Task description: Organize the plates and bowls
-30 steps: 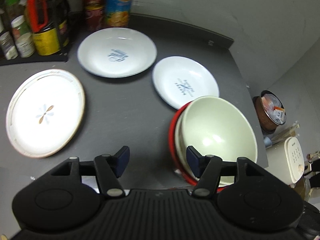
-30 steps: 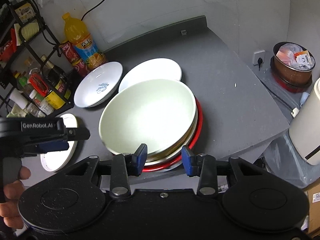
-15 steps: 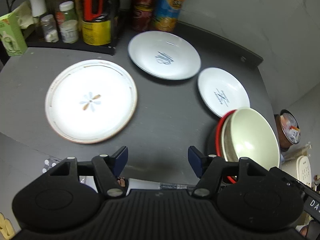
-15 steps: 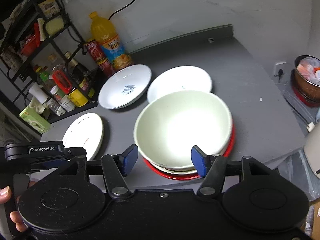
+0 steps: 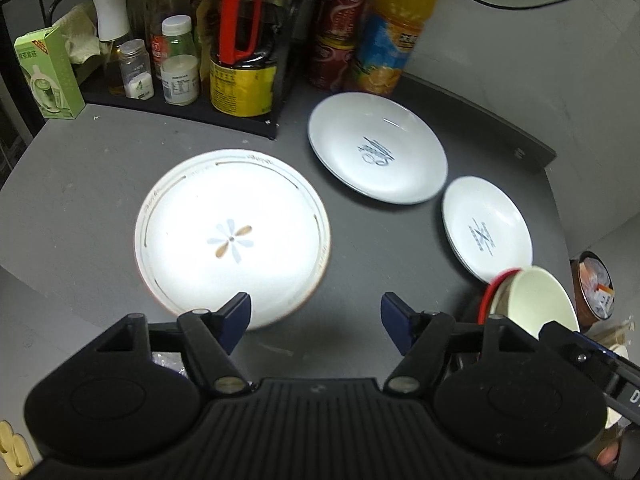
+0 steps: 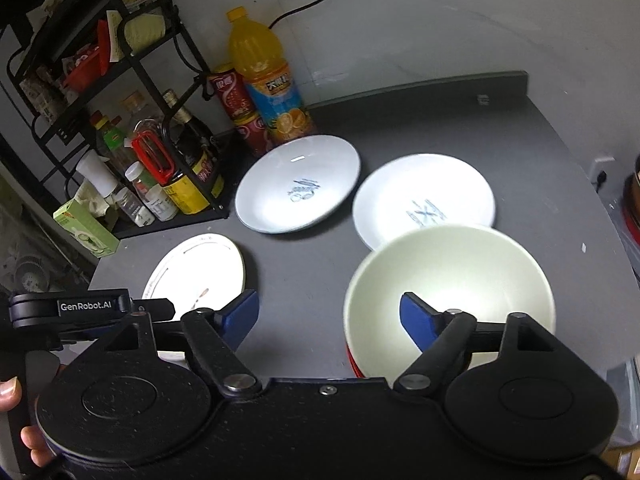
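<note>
A white plate with a flower mark (image 5: 232, 236) (image 6: 200, 268) lies on the grey table (image 5: 80, 184), just ahead of my open left gripper (image 5: 316, 320). Behind it sits a larger white plate with blue writing (image 5: 378, 154) (image 6: 298, 190), and to its right a smaller white plate (image 5: 486, 228) (image 6: 424, 198). A pale green bowl (image 6: 448, 276) (image 5: 532, 300) is stacked on a red-rimmed dish (image 5: 490, 292) at the front right. My right gripper (image 6: 330, 316) hangs open above the table, its right finger over the bowl's near rim. Neither holds anything.
A black wire rack (image 6: 80, 92) with bottles and jars (image 5: 180, 68) fills the back left. An orange juice bottle (image 6: 268, 80) and red cans (image 6: 236, 108) stand by the wall. A green carton (image 5: 48, 76) sits at the left edge. A hand (image 6: 12, 400) holds the left gripper.
Both grippers have pulled back and swung left; the right jaws have opened wide off the bowl stack. The flower plate now lies before the left gripper.
</note>
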